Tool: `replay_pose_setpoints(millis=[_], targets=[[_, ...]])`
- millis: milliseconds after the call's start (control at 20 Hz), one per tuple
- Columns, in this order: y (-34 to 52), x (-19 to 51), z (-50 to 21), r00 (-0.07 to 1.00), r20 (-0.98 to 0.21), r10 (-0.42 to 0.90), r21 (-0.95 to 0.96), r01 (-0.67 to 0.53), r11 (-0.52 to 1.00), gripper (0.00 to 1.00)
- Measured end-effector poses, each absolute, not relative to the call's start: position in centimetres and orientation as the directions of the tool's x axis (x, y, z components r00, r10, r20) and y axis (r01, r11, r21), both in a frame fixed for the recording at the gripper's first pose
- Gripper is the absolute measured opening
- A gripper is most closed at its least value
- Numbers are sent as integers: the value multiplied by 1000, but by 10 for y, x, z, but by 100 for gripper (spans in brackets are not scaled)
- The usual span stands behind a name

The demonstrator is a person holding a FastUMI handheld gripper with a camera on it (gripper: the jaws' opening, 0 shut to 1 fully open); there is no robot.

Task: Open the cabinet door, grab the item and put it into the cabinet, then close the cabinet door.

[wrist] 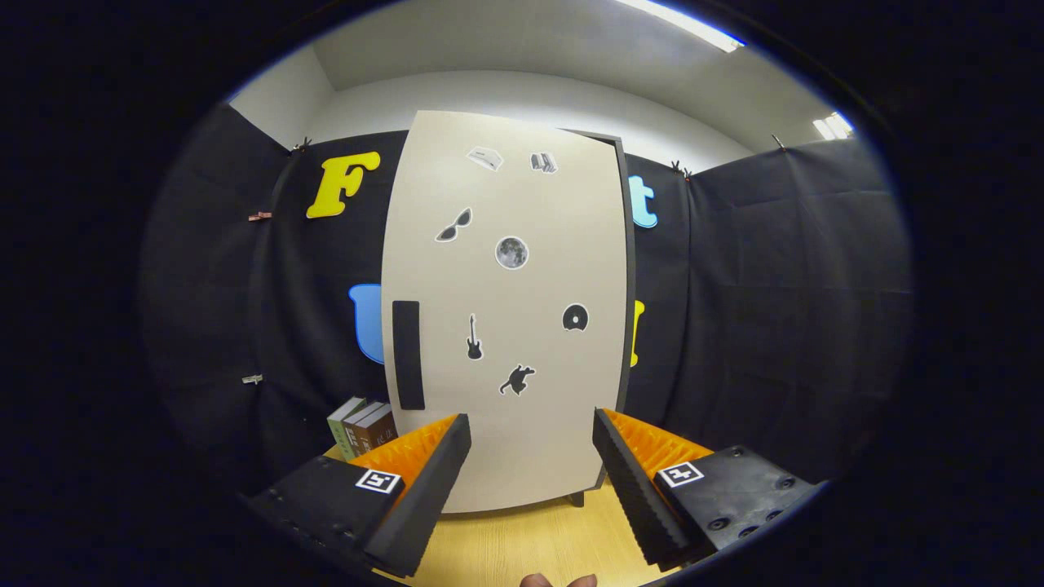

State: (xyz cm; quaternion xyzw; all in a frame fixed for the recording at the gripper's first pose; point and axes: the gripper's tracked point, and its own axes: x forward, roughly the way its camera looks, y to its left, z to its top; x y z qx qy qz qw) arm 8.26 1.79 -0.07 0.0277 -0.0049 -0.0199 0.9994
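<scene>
Across the middle of the frame stands the cabinet (pixel 506 310), its pale door (pixel 530 204) closed, a dark handle (pixel 408 355) at its left edge. Below, the claw (pixel 532 440) is spread wide and empty above the desk (pixel 522 538). Books (pixel 363 425) stand at lower left, beside the cabinet.

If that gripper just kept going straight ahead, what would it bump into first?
Most likely the closed cabinet door, straight ahead of the open gripper. Nothing lies between the jaws. How far off the door is, the picture does not tell.
</scene>
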Motion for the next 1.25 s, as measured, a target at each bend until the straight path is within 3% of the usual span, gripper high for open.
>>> replay_pose_setpoints(millis=[1250], targets=[[13, 75, 4, 998, 32, -58, 65, 56, 996, 97]])
